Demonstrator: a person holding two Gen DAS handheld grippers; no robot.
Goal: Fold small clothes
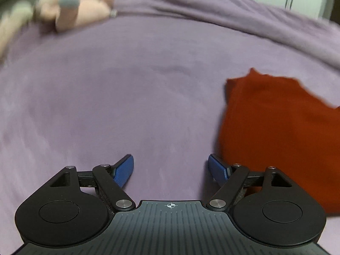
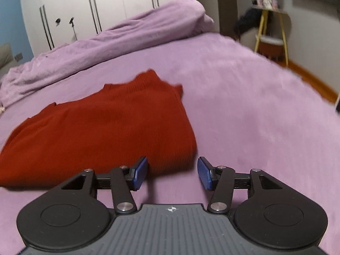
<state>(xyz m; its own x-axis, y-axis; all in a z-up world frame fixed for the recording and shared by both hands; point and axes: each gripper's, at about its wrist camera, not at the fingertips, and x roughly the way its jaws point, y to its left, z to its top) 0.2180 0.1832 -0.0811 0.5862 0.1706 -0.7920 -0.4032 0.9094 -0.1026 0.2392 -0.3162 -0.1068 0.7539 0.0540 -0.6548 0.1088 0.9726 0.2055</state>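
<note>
- On the purple bedsheet [image 2: 244, 97], a folded rust-red knitted sweater [image 2: 102, 127] lies flat, its ribbed collar at the far end.
- In the right wrist view the sweater fills the left and middle of the bed, and its near right corner sits just beyond the right gripper [image 2: 172, 173].
- The right gripper's blue-padded jaws stand apart with nothing between them; only bare sheet shows in the gap, and the left pad is just beside the sweater's near edge.
- The left gripper [image 1: 171, 170] hangs over bare sheet with its blue pads spread wide, released, grasping nothing.
- In the left wrist view the sweater lies to the right, its edge close by the right pad; whether they touch is unclear.
- A rumpled purple duvet [image 2: 131, 34] is bunched along the far side of the bed.
- A blurred pale-pink plush toy [image 1: 72, 12] lies at the far left.
- White wardrobe doors [image 2: 110, 2] stand behind the bed, and a yellow-legged side table [image 2: 272, 27] stands far right.
</note>
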